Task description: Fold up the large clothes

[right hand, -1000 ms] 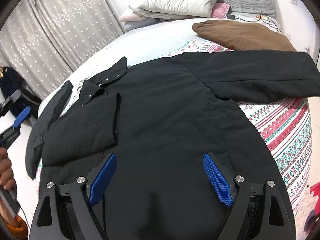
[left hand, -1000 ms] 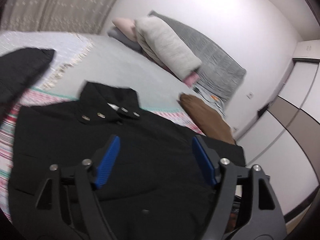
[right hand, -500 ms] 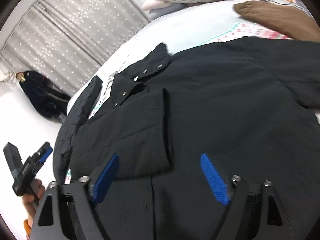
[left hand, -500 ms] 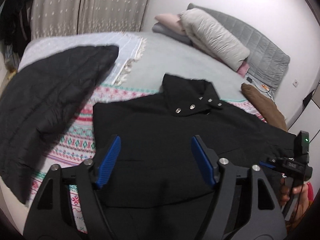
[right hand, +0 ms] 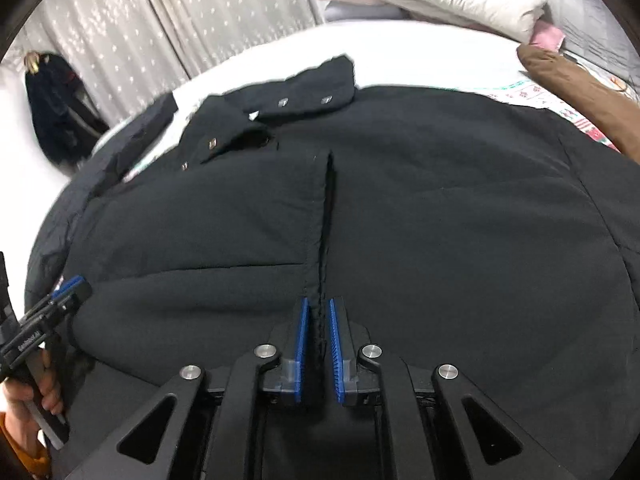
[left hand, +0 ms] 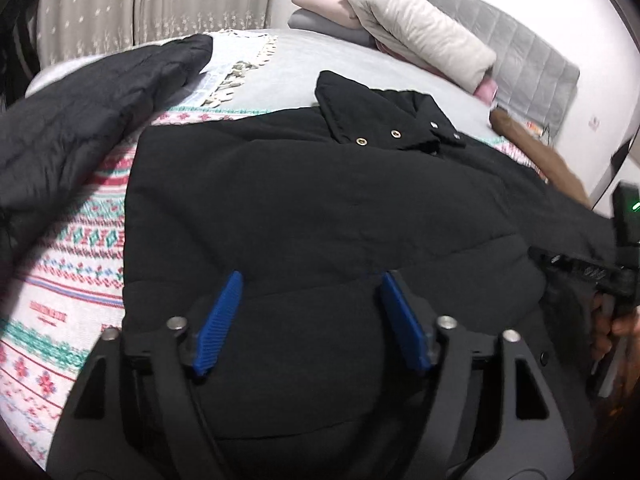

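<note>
the black padded jacket (right hand: 440,220) lies spread on the bed (left hand: 304,60), looking bulky, soft and springy, best held by an edge: the right gripper (right hand: 319,320) has its jaws pinched on the folded sleeve edge (right hand: 326,208), while the left gripper (left hand: 310,312) hovers wide open, empty.

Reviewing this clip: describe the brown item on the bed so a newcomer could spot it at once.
Start at the grey quilted headboard and the pile of pillows against it. Just in front of them, past the black coat and its snap-button collar, lies the brown garment. It is the only brown thing there; its neighbours are black, grey or pale.
</note>
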